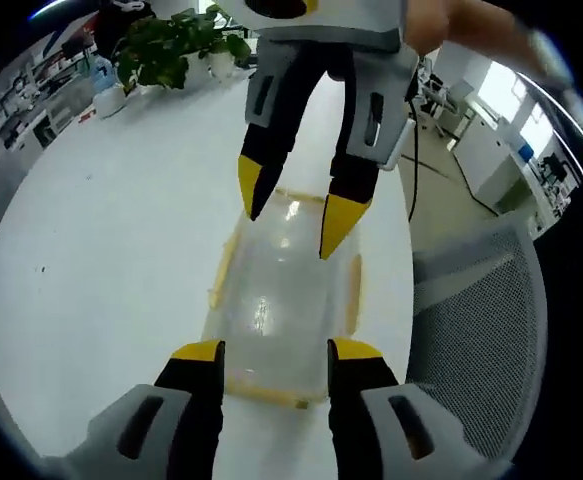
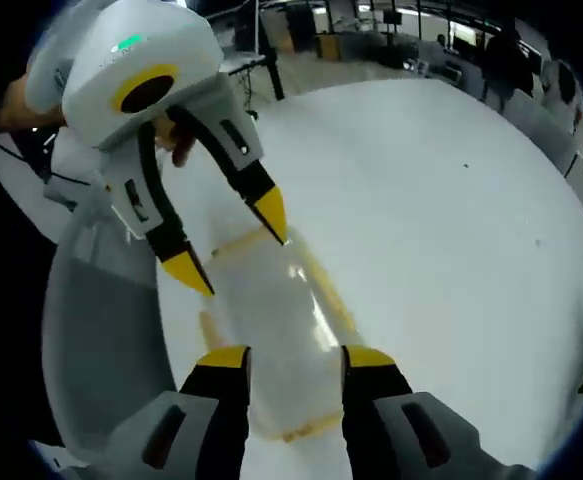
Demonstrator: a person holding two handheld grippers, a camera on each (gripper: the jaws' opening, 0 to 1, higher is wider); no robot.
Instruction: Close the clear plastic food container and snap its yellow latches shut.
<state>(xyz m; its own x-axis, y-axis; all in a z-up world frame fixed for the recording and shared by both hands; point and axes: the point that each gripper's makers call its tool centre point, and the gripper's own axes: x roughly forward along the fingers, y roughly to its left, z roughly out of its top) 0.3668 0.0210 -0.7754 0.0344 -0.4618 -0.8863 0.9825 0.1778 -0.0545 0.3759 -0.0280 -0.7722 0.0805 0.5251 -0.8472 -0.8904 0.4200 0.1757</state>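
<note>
a: container (image 1: 281, 300), clear plastic, lid down, lying flat on the white table (image 1: 101, 260) between the two grippers, one short end toward each.

b: and its latches?

a: yellow latches (image 1: 353, 292) run along its edges. in the left gripper view one long-side latch sits just past the right jaw tip, another on the opposite long side, and a yellow strip lies along the near short end right under the left gripper (image 1: 275, 352). whether they are snapped down, i cannot tell.

b: the left gripper?

a: jaws parted about as wide as the container's near end, tips over that edge, nothing clamped between them.

b: the right one?

a: the right gripper (image 2: 296, 358) hangs over the other short end, jaws spread as well, gripping nothing. in the left gripper view it comes down from above, its yellow tips touching or just above the far edge of the lid.

b: around that?

a: a grey mesh office chair (image 1: 481, 320) beside the table, and potted plants (image 1: 166, 50) at the table's far end beyond the right gripper.
</note>
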